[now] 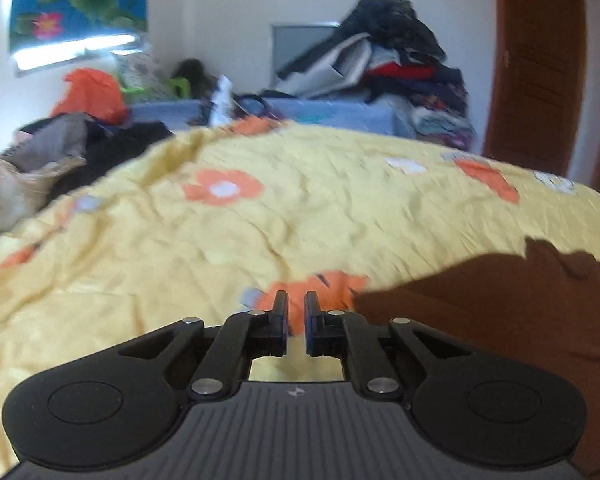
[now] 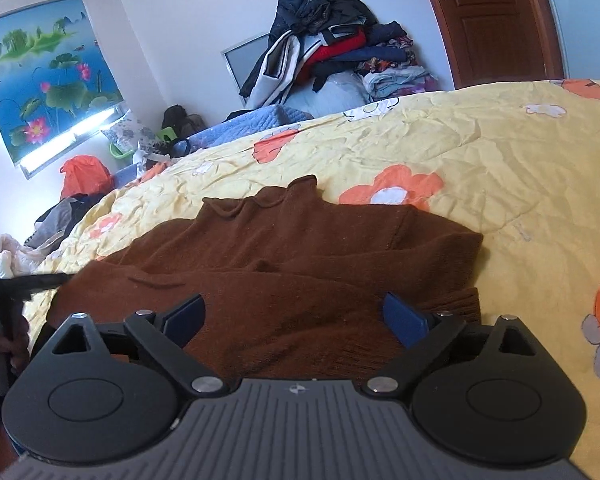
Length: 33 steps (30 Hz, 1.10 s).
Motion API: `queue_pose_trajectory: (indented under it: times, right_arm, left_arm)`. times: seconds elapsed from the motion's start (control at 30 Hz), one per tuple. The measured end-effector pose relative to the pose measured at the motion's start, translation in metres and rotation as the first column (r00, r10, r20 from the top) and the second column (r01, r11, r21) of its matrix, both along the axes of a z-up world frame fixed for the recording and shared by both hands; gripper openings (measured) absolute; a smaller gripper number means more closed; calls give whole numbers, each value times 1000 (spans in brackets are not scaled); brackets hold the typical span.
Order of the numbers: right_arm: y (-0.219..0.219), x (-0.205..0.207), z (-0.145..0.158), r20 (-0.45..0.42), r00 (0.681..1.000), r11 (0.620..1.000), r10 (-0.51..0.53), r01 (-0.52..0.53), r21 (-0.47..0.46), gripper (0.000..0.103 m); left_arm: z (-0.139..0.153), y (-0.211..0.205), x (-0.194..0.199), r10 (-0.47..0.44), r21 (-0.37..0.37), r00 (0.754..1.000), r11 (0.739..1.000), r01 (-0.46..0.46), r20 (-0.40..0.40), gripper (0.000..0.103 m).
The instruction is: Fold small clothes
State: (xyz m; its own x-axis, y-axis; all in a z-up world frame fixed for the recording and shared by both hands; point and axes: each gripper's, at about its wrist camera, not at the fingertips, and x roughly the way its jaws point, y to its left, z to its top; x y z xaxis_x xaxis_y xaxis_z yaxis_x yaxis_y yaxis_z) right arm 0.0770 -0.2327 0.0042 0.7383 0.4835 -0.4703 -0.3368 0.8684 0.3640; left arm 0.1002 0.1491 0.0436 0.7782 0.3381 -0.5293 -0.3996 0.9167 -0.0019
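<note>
brown sweater [image 2: 276, 264] folded on yellow quilt [image 2: 500, 168], collar at 12 | right gripper [image 2: 294, 318] spread above hem | left gripper [image 1: 296, 312] pressed together, empty, sweater edge at 3 | bare quilt 12–3

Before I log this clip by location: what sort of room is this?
Most likely a lived-in bedroom. A yellow quilted bedspread with orange flowers covers a bed, a heap of folded and loose clothes is stacked against the wall, and a brown wooden panelled door stands behind.
</note>
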Motion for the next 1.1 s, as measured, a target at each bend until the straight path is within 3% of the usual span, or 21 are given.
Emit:
queue_pose_trajectory:
  times: [0.07,0.1,0.13,0.2,0.27,0.3,0.33,0.4,0.53,0.63,0.73,0.8,0.9,0.93,1.03,1.1]
  right_arm:
    - [0,-1,4,-14,1000,1000,-16,16,-4,95]
    - [0,-2,8,-35,999,999,-37,37,11,96]
    - [-1,-3,14,-55,997,997,-56,58,47,97]
    - [0,-5,21,-51,998,990,-36,42,134,100]
    - [11,0,21,-65,998,991,-3,12,137,102]
    - [18,4,18,-86,996,995,1,8,99,102]
    - [24,9,12,-115,993,999,-4,10,52,102]
    - [27,6,4,-65,998,1000,19,-20,-19,102]
    - [26,-3,-1,-11,999,996,50,-50,-74,102]
    - [33,-14,11,-40,999,992,5,-10,-129,101]
    - [10,-52,28,-61,997,998,47,-45,42,103]
    - [-16,-80,30,-63,997,991,39,-30,132,103]
    - [-63,-110,23,-106,991,971,-87,108,213,103]
    - [-76,-116,20,-123,983,963,-135,160,219,101]
    - [-89,-114,7,-211,957,955,-197,236,180,87]
    - [-79,-107,0,-226,966,967,-128,171,186,86]
  left_arm:
    - [16,-6,-14,-56,-46,997,997,58,58,13]
    - [20,-12,-21,-112,-79,989,990,119,94,29]
    - [23,-24,-19,-169,-107,979,978,181,112,64]
    - [18,-45,-10,-300,-173,948,933,314,102,102]
    - [4,-64,3,-400,-215,915,890,402,56,101]
    - [-6,-70,9,-417,-213,909,887,409,7,101]
    - [-15,-74,18,-414,-199,909,896,397,-54,100]
    - [-27,-76,12,-416,-91,906,908,409,-76,101]
    - [-22,-81,9,-403,-30,907,915,402,-120,101]
    - [-6,-75,-29,-401,-72,914,915,396,-67,101]
    - [2,-54,-82,-435,-175,900,886,430,7,101]
    - [-1,-37,-105,-401,-211,916,894,394,10,101]
    - [-9,-10,-117,-315,-242,949,921,305,-5,101]
    - [-13,-3,-114,-287,-266,958,925,272,-20,101]
    - [-23,2,-100,-295,-364,955,894,260,-41,100]
    - [-24,-9,-93,-294,-319,954,910,264,-51,98]
